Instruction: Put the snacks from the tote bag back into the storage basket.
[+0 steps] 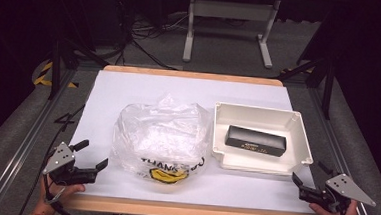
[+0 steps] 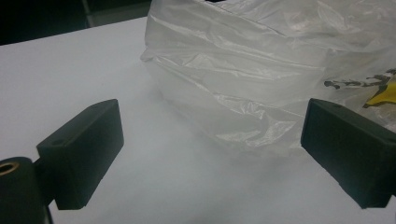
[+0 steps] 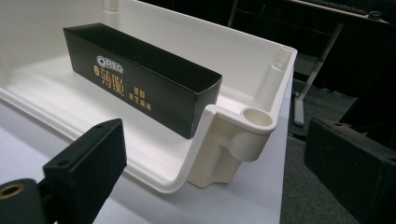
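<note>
A crumpled clear plastic bag (image 1: 160,138) with a yellow and black print lies in the middle of the white table; the left gripper view shows the bag (image 2: 261,79) close ahead. A black Oreo box (image 1: 256,140) lies inside a white plastic bin (image 1: 292,125); in the right gripper view the box (image 3: 144,77) rests behind the bin's near corner (image 3: 233,135). My left gripper (image 1: 94,157) stands open at the front left, just short of the bag. At the front right my right gripper (image 1: 308,176) is open beside the bin's near right corner. Both hold nothing.
The table (image 1: 129,86) has a wooden front edge (image 1: 187,210). A metal rail (image 1: 26,142) runs along the left side. A white table frame (image 1: 228,27) and cables stand on the floor beyond.
</note>
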`<action>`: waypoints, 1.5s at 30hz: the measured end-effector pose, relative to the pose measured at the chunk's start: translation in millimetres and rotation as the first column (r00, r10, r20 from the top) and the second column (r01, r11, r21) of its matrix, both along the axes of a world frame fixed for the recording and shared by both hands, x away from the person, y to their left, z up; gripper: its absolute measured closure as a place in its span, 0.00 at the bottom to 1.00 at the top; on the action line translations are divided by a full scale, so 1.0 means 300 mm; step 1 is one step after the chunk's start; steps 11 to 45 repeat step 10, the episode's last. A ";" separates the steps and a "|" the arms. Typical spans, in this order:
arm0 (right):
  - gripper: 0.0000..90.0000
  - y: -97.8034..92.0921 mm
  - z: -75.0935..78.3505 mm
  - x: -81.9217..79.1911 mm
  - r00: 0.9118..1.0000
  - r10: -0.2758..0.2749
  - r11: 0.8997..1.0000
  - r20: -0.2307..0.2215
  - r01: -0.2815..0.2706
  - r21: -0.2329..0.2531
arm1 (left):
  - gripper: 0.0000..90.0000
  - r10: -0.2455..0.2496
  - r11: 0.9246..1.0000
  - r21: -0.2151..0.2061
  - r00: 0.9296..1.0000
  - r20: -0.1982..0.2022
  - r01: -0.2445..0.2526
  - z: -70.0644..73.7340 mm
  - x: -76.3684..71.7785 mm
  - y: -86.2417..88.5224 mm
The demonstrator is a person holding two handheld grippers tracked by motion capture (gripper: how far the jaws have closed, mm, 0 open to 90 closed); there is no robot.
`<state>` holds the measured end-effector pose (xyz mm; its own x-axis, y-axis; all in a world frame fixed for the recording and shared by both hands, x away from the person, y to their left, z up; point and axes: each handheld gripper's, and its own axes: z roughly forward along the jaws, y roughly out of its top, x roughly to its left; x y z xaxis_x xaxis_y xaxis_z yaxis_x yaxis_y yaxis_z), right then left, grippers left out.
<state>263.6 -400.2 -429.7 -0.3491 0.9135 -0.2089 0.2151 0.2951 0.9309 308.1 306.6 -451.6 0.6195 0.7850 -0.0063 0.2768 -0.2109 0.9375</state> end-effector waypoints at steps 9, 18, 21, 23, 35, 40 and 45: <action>0.07 0.001 -0.001 -0.001 1.000 -0.012 1.000 0.004 0.012 -0.003 | 0.07 0.012 1.000 0.001 1.000 0.004 -0.012 0.007 -0.002 -0.003; 0.07 0.001 -0.001 -0.001 1.000 -0.011 1.000 0.005 0.011 -0.001 | 0.07 0.013 1.000 0.000 1.000 0.002 -0.013 0.006 0.000 -0.004; 0.07 0.001 -0.001 -0.001 1.000 -0.011 1.000 0.005 0.011 -0.001 | 0.07 0.013 1.000 0.000 1.000 0.002 -0.013 0.006 0.000 -0.004; 0.07 0.001 -0.001 -0.001 1.000 -0.011 1.000 0.005 0.011 -0.001 | 0.07 0.013 1.000 0.000 1.000 0.002 -0.013 0.006 0.000 -0.004; 0.07 0.001 -0.001 -0.001 1.000 -0.011 1.000 0.005 0.011 -0.001 | 0.07 0.013 1.000 0.000 1.000 0.002 -0.013 0.006 0.000 -0.004; 0.07 0.001 -0.001 -0.001 1.000 -0.011 1.000 0.005 0.011 -0.001 | 0.07 0.013 1.000 0.000 1.000 0.002 -0.013 0.006 0.000 -0.004; 0.07 0.001 -0.001 -0.001 1.000 -0.011 1.000 0.005 0.011 -0.001 | 0.07 0.013 1.000 0.000 1.000 0.002 -0.013 0.006 0.000 -0.004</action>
